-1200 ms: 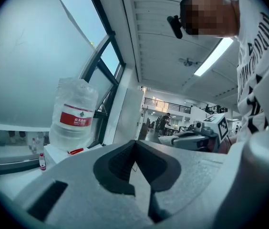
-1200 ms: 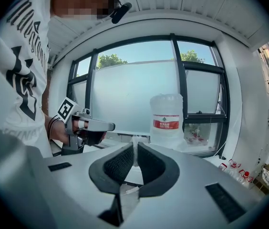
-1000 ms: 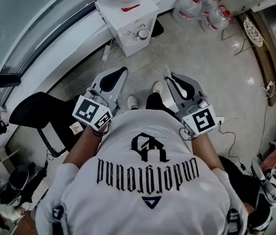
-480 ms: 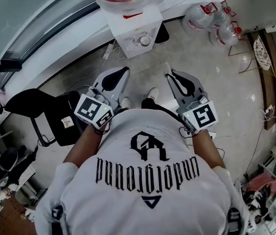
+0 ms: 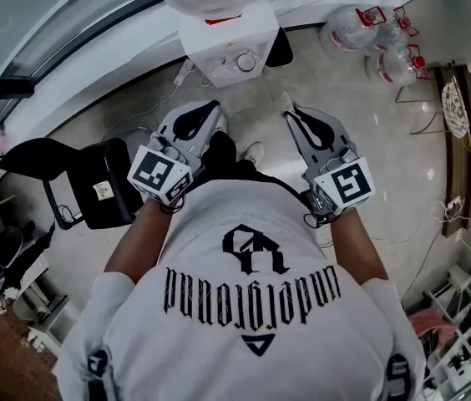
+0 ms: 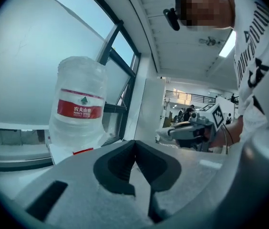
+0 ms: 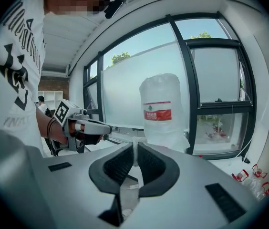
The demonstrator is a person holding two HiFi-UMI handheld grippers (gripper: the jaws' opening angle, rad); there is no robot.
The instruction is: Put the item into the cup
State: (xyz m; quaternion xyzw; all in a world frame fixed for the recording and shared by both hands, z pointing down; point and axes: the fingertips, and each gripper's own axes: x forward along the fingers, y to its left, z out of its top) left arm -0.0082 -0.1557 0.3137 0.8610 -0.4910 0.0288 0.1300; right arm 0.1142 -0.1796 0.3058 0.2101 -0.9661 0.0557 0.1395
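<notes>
No cup and no item shows in any view. In the head view my left gripper (image 5: 215, 107) and right gripper (image 5: 286, 113) are held side by side in front of the person's chest, above the floor. Both point at a white water dispenser (image 5: 223, 48). In the left gripper view the left gripper (image 6: 135, 143) has its jaws together with nothing between them. The right gripper (image 7: 135, 147) shows only a thin slit between its jaws and holds nothing. Each gripper view also catches the other gripper off to the side.
The dispenser carries a large water bottle (image 6: 79, 106) with a red label, also in the right gripper view (image 7: 161, 109), against a window wall. Empty bottles (image 5: 377, 36) lie on the floor at the right. A black chair (image 5: 85, 182) stands at the left.
The person has stepped toward the dispenser, which now lies closer under the grippers. The chair has slid left in view. Both grippers keep the same pose and stay shut.
</notes>
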